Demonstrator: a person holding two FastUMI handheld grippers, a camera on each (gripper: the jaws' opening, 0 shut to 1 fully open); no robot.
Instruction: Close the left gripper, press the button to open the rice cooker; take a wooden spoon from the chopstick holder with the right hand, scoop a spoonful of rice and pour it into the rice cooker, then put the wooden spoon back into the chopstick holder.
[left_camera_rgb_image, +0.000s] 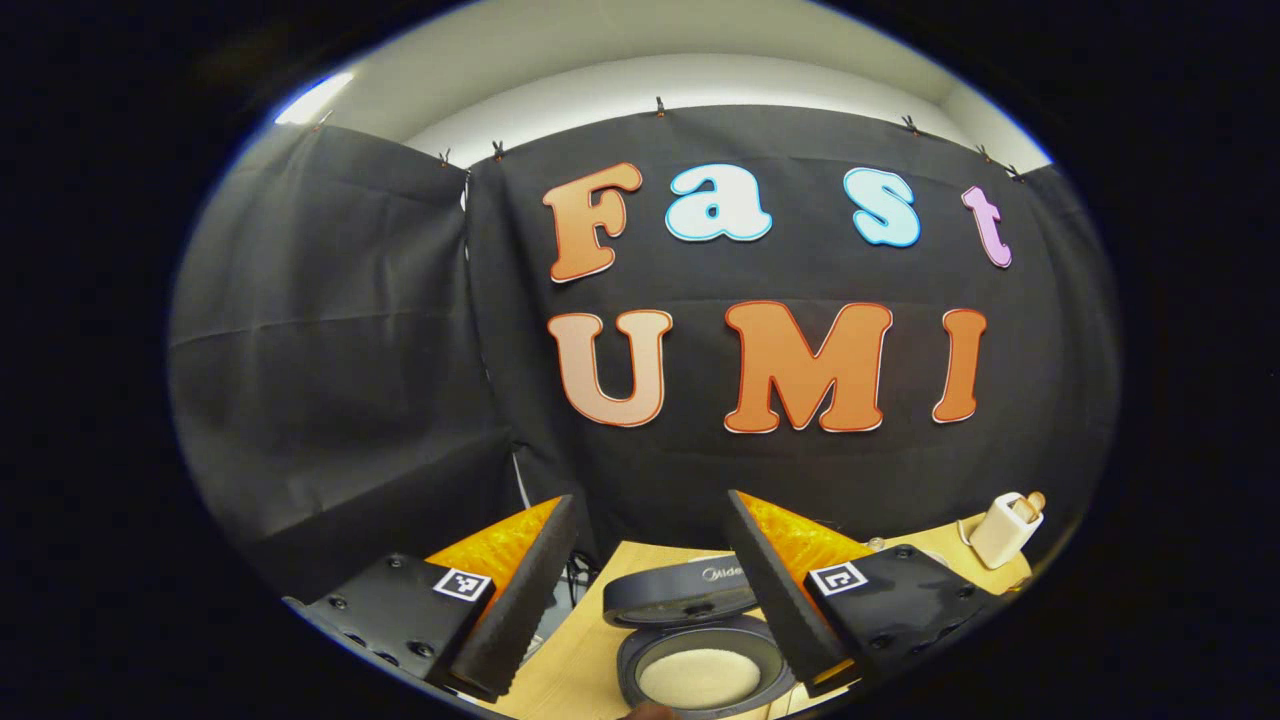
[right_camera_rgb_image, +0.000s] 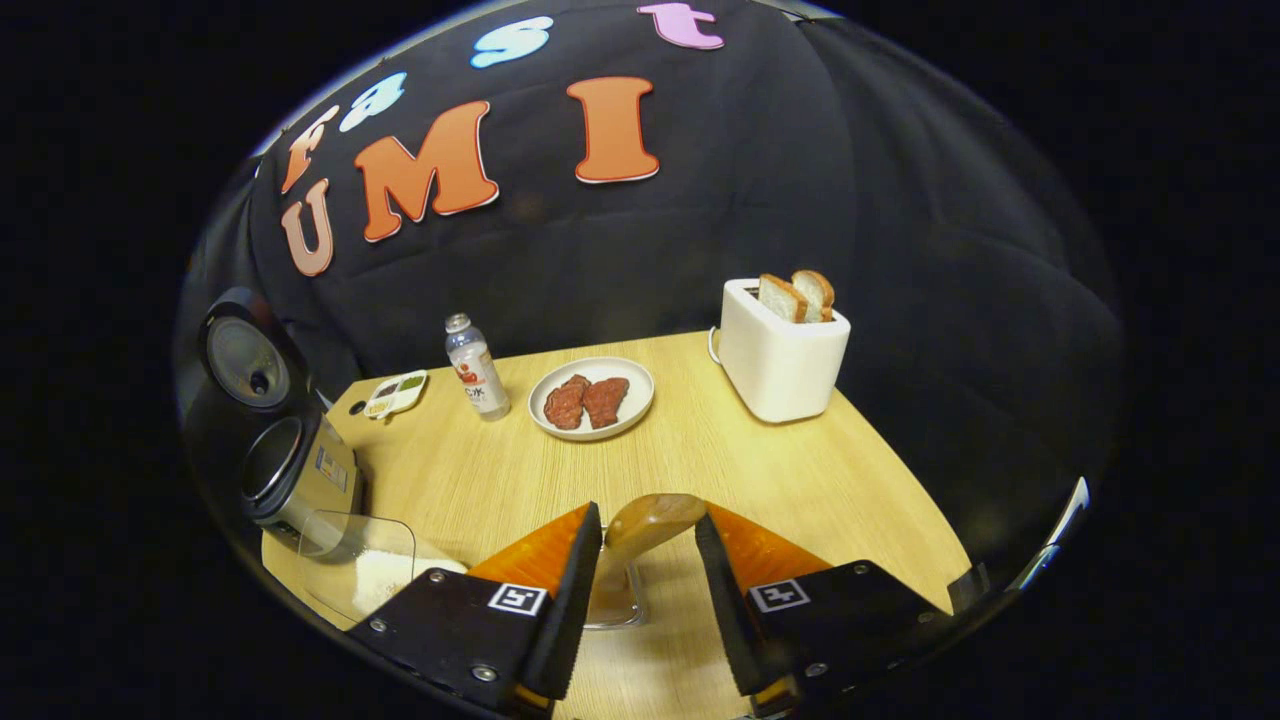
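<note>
Hovering above the bench (left_camera_rgb_image: 580, 670), the left claw (left_camera_rgb_image: 650, 590) is spread wide, holding nothing. Rice cooker (left_camera_rgb_image: 700, 640) sits below, lid up, rice inside. Right claw (right_camera_rgb_image: 645, 590) is parted around the wooden spoon (right_camera_rgb_image: 645, 525); contact unclear. Chopstick holder (right_camera_rgb_image: 615, 605) stands beneath it.

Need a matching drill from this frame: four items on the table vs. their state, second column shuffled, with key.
Items:
1. rice cooker
2. toaster
3. plate
4. wooden spoon

States:
A. between the fingers of the right gripper
B. lid up
C. two bread slices sticking out of the top
D. holds two reddish-brown pieces of food

Pairs: 1-B, 2-C, 3-D, 4-A
</note>
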